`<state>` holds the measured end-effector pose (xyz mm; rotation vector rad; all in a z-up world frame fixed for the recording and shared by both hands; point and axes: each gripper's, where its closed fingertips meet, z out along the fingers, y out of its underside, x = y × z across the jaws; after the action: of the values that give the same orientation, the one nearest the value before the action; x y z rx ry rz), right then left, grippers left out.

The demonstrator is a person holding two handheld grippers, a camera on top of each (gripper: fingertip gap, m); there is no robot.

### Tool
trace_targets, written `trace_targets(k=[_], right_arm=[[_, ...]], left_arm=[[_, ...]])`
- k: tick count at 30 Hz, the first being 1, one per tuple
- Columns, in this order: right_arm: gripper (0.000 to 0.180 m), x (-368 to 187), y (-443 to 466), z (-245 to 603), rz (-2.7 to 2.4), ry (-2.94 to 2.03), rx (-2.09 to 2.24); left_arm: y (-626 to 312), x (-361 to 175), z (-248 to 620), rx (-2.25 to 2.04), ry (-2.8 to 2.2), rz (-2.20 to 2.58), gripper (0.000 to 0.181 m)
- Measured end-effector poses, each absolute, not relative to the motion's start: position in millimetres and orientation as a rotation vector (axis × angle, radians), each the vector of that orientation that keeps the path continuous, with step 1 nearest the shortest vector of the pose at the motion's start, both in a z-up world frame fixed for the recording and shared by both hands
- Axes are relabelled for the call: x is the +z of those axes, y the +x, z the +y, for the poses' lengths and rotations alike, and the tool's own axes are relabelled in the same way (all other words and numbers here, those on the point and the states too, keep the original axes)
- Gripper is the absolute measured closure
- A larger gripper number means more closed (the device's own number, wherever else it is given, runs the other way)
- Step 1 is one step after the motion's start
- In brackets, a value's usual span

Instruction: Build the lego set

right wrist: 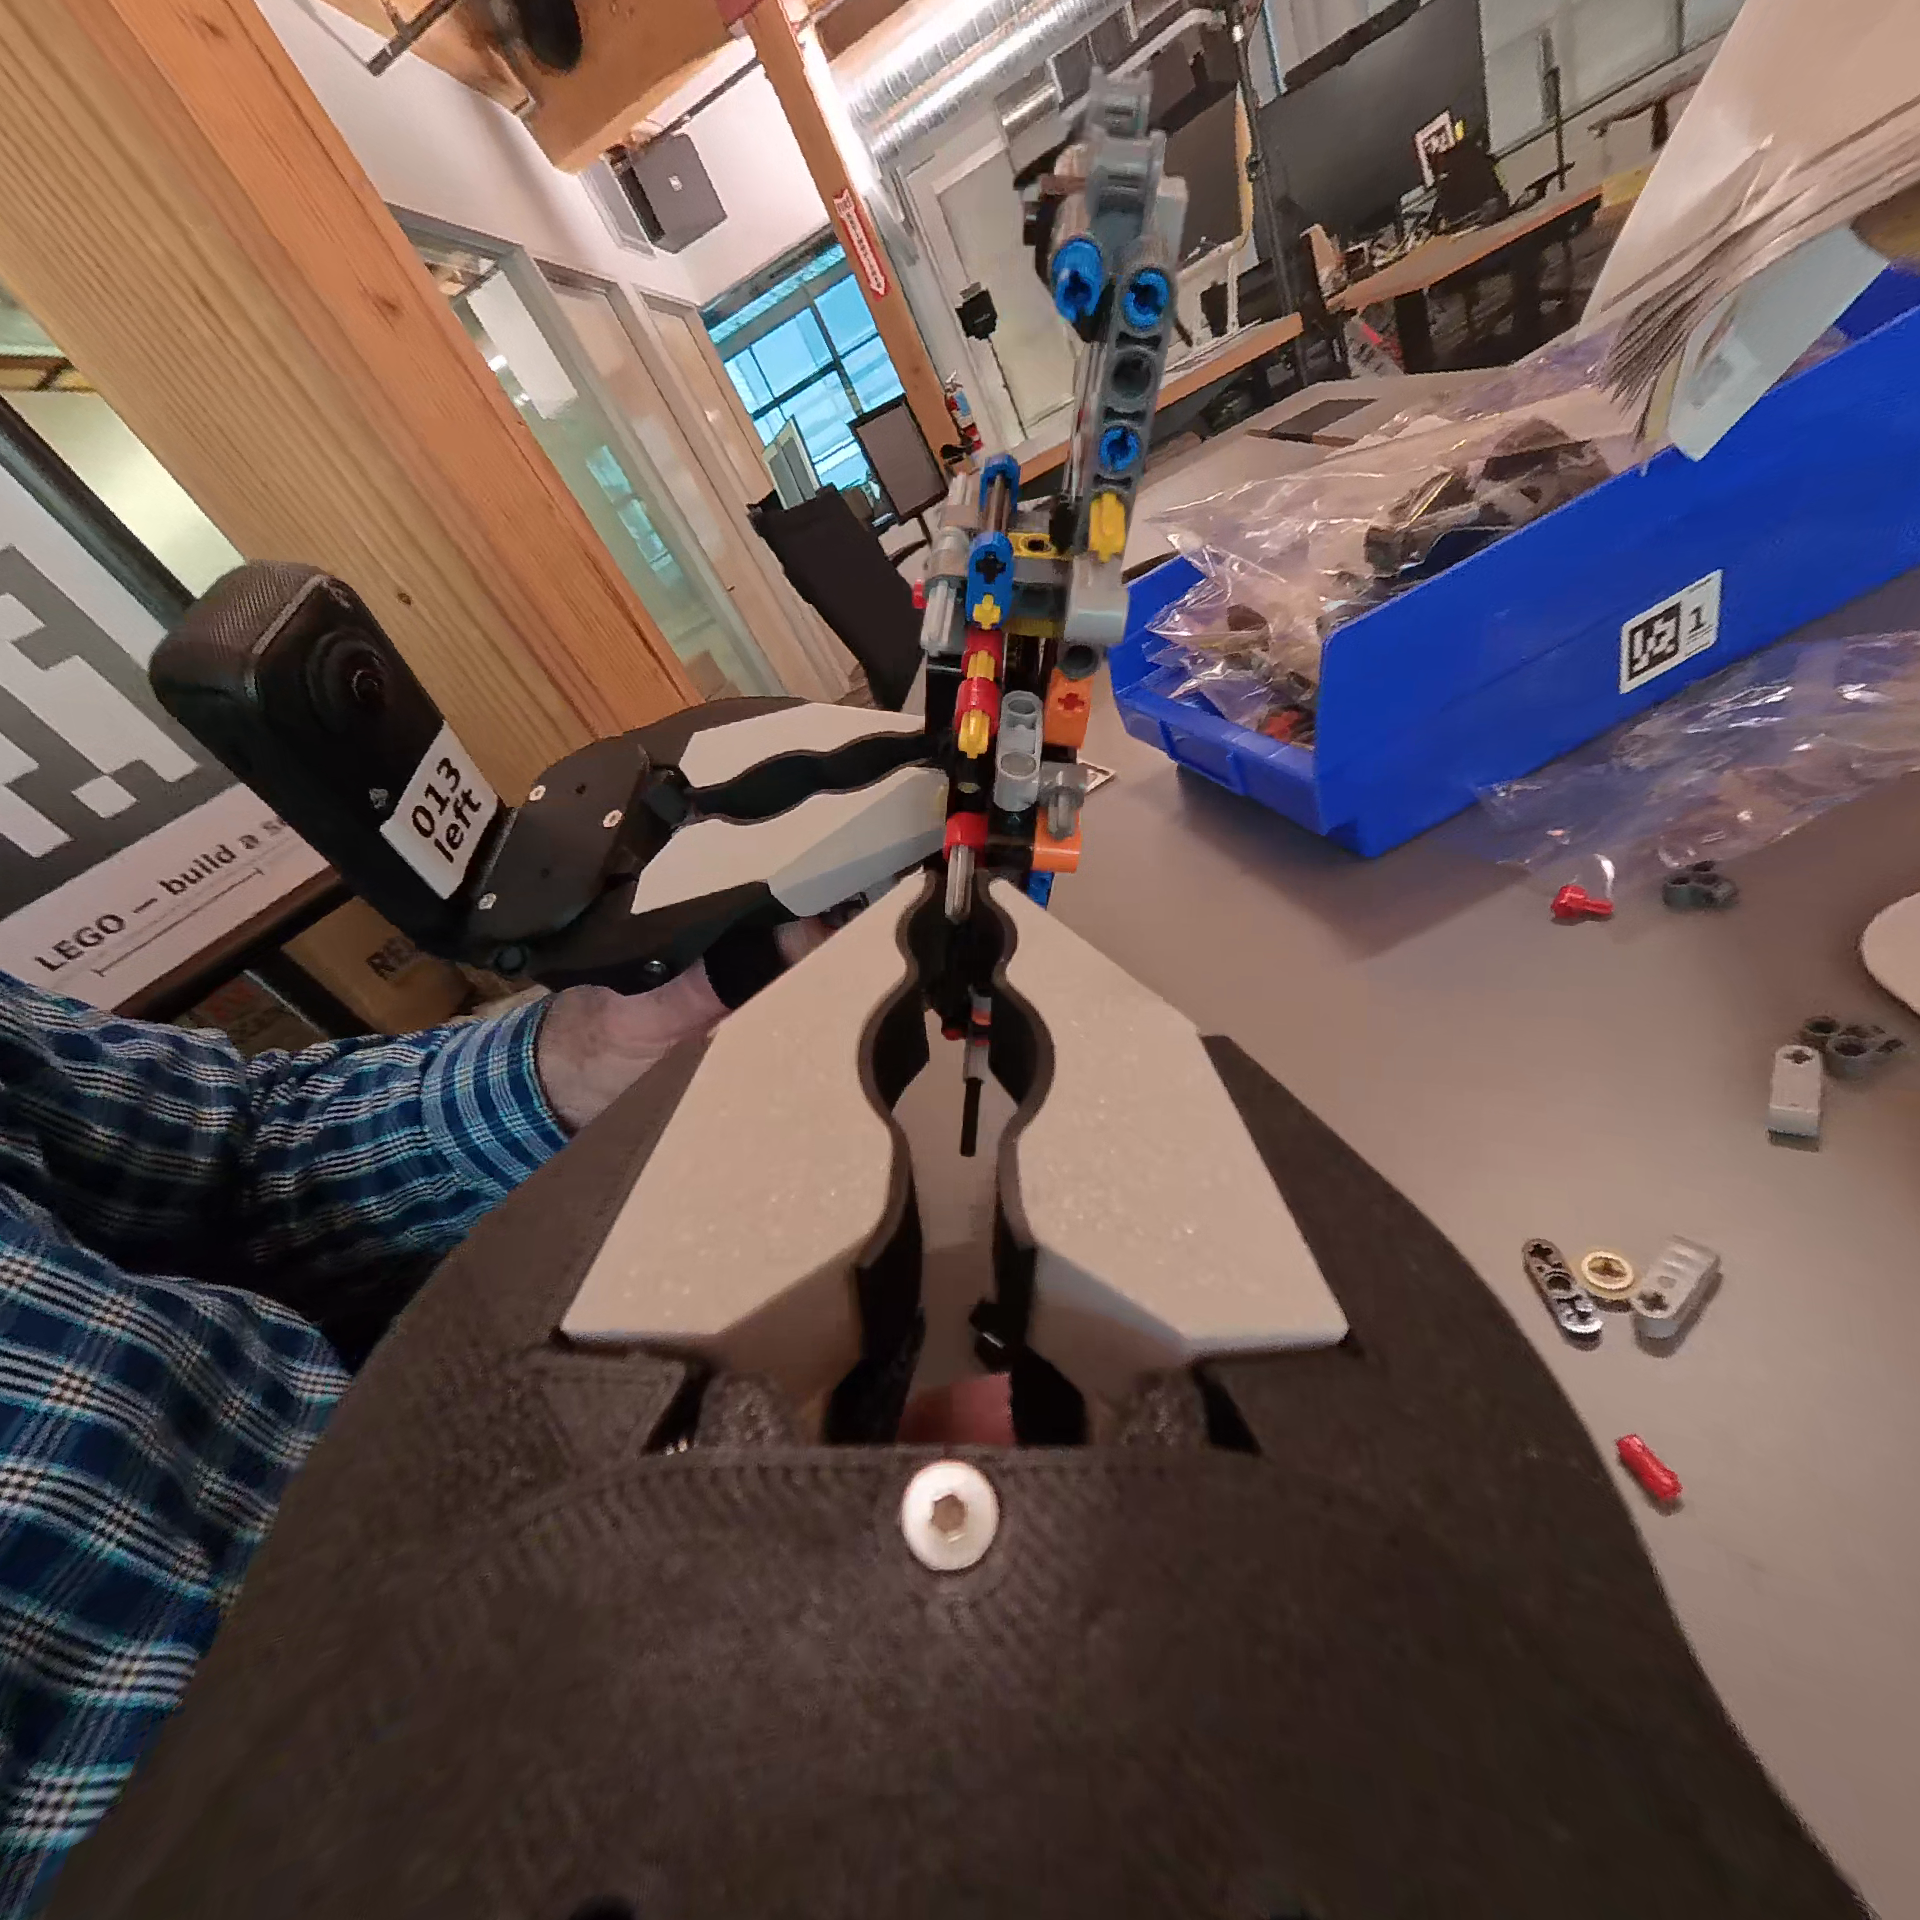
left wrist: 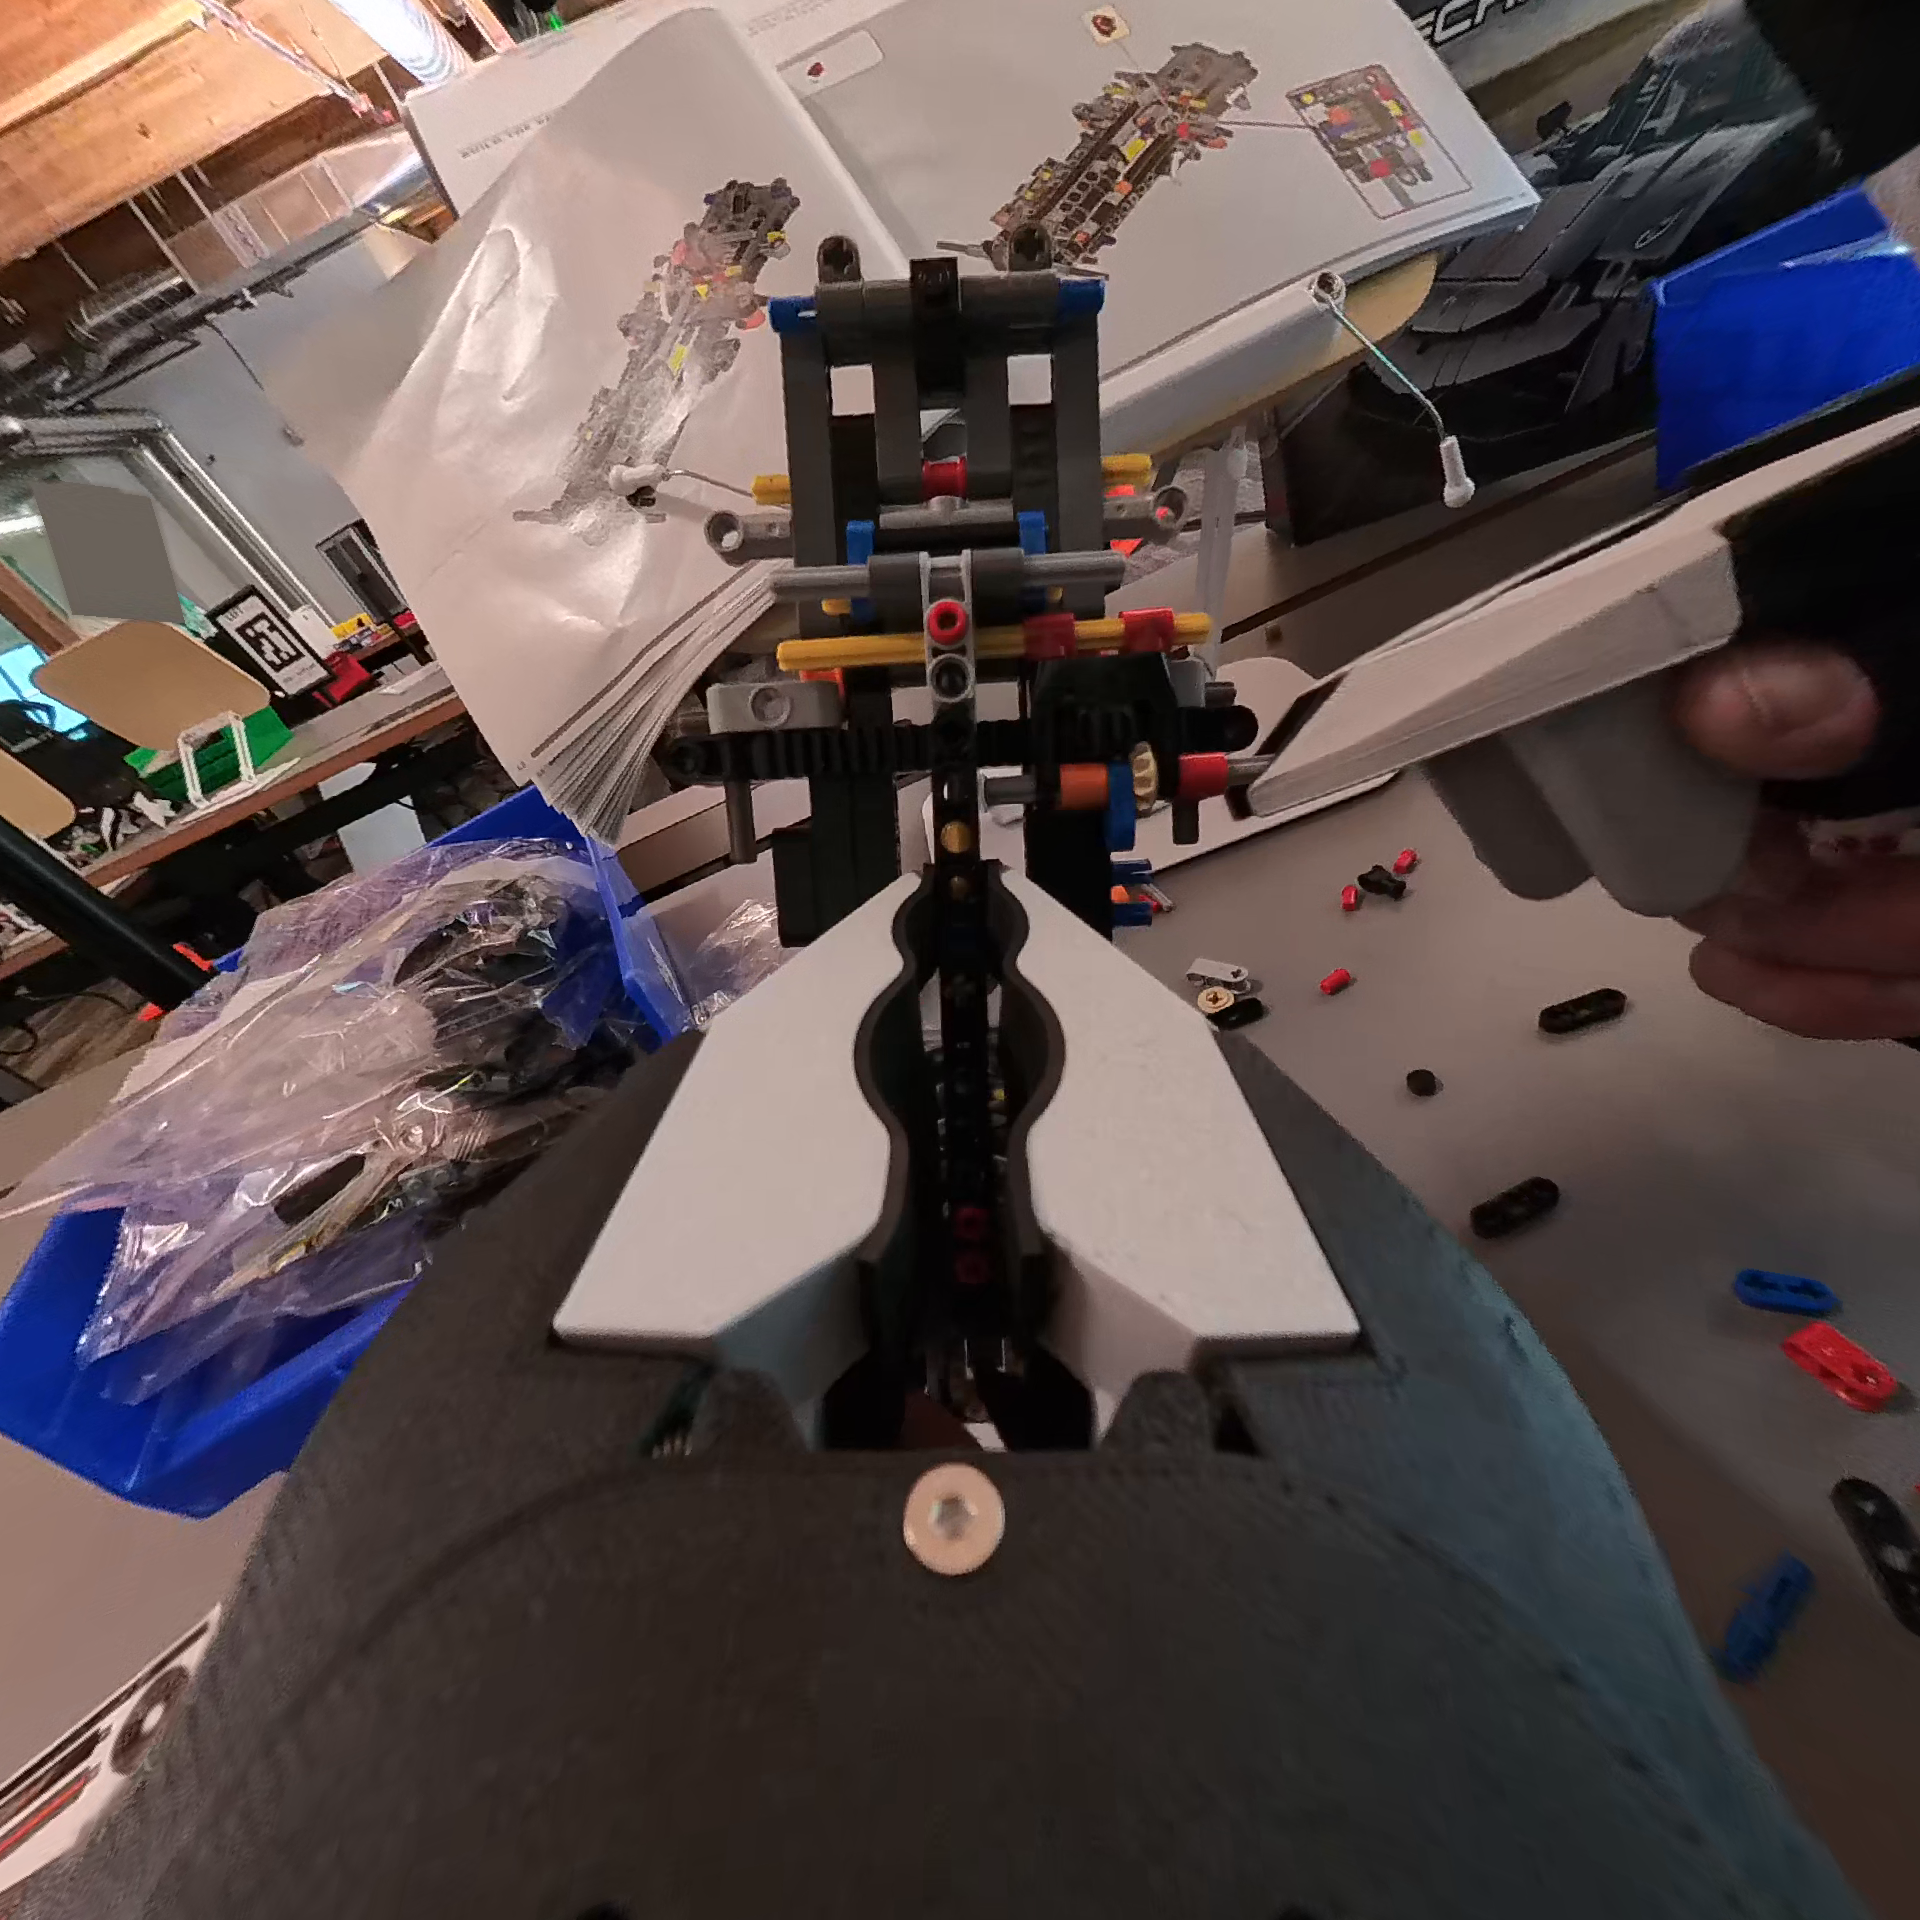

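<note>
A tall lego assembly (left wrist: 940, 499) of grey, black, yellow, red and blue beams and axles is held upright over the grey table. My left gripper (left wrist: 961, 883) is shut on its long black beam (left wrist: 956, 821). My right gripper (left wrist: 1262, 779) comes in from the right, with its tips at the end of a grey axle (left wrist: 1236, 771) that carries a red bush. In the right wrist view the right gripper (right wrist: 961, 894) is closed around that thin axle (right wrist: 956, 883), with the assembly (right wrist: 1039, 623) just ahead. The left gripper (right wrist: 930, 790) clamps the assembly from the left.
An open instruction booklet (left wrist: 935, 125) stands behind the assembly. A blue bin (left wrist: 208, 1351) with plastic bags of parts lies at the left and shows in the right wrist view (right wrist: 1507, 665). Loose pieces lie on the table: a red one (left wrist: 1829, 1361), a blue one (left wrist: 1782, 1288), grey ones (right wrist: 1621, 1283). Across from one pair of fingers to the other is roughly 5 centimeters.
</note>
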<state>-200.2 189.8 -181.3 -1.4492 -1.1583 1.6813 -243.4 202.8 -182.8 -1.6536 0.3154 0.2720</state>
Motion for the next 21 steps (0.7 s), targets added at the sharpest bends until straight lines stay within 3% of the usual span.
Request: trace_targets(k=[9, 21], right_arm=[[0.171, -183.7, -198.8, 197.2, -1.202, -1.420, 1.511], [0.146, -190.0, -201.5, 207.1, -1.206, -1.421, 1.309]], left_arm=[[-249.3, -180.5, 203.5, 0.317, -1.667, 0.289, 0.175], [-246.6, -181.5, 204.5, 0.454, -1.697, 0.339, 0.175]])
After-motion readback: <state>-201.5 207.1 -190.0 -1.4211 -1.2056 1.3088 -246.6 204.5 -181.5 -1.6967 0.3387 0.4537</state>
